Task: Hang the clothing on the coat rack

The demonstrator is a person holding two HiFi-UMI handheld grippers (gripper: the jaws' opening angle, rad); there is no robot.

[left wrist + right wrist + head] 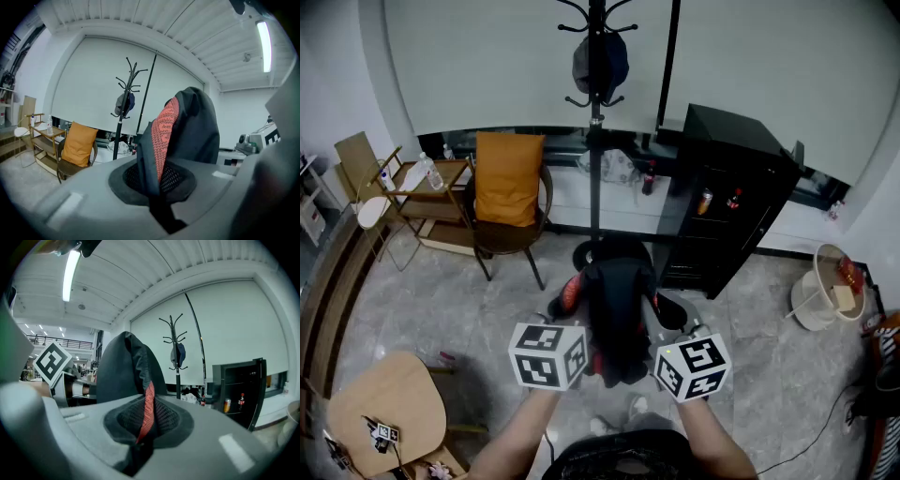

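Observation:
A black garment with red trim (617,309) hangs between my two grippers, held up in front of me. My left gripper (572,330) is shut on its left side; in the left gripper view the fabric (176,136) rises from the closed jaws. My right gripper (661,339) is shut on the other side, the cloth (133,380) pinched with a red strip showing. The black coat rack (596,112) stands ahead by the wall, a dark cap (600,61) on one hook. It also shows as the rack (127,98) and the rack (176,352).
A chair with an orange cushion (508,178) stands left of the rack, a wooden shelf (427,202) beyond it. A black cabinet (727,197) stands right. A round wooden table (384,412) is near left; a white bin (825,286) at far right.

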